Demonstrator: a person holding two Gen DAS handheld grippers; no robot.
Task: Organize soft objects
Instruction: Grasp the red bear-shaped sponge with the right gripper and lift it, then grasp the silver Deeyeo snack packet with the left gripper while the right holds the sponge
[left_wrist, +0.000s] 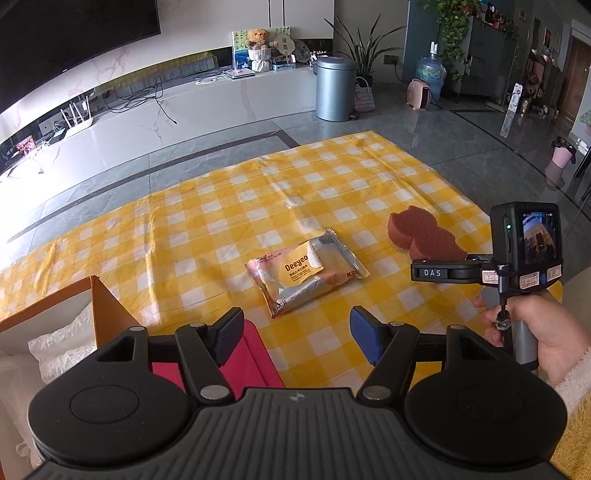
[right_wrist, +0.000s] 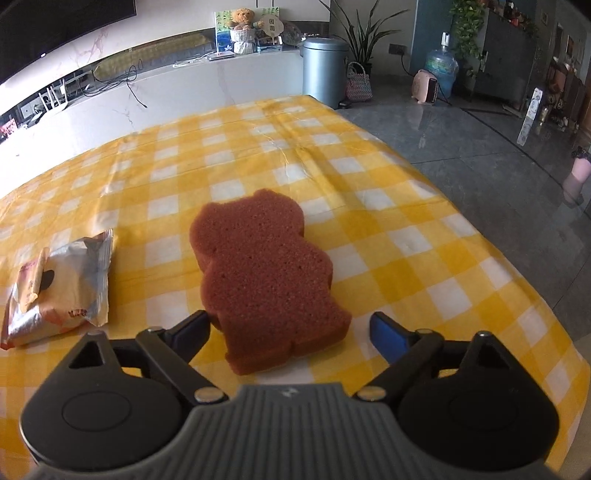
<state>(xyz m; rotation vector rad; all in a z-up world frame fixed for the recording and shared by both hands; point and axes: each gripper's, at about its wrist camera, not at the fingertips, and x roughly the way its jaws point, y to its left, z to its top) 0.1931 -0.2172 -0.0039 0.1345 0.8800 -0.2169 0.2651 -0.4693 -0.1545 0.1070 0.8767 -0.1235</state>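
Bear-shaped sponge (right_wrist: 258, 266) is lying between the wide-spread right gripper (right_wrist: 291, 332) fingers, unpinched, on the yellow-checked bench (right_wrist: 406, 240) in a living room.

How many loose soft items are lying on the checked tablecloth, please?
2: the brown sponge between the right gripper's open fingers, and the wipes pack left of it. The box may hide more.

Grey bin (left_wrist: 335, 88), water jug (left_wrist: 430, 74), teddy (left_wrist: 257, 38)
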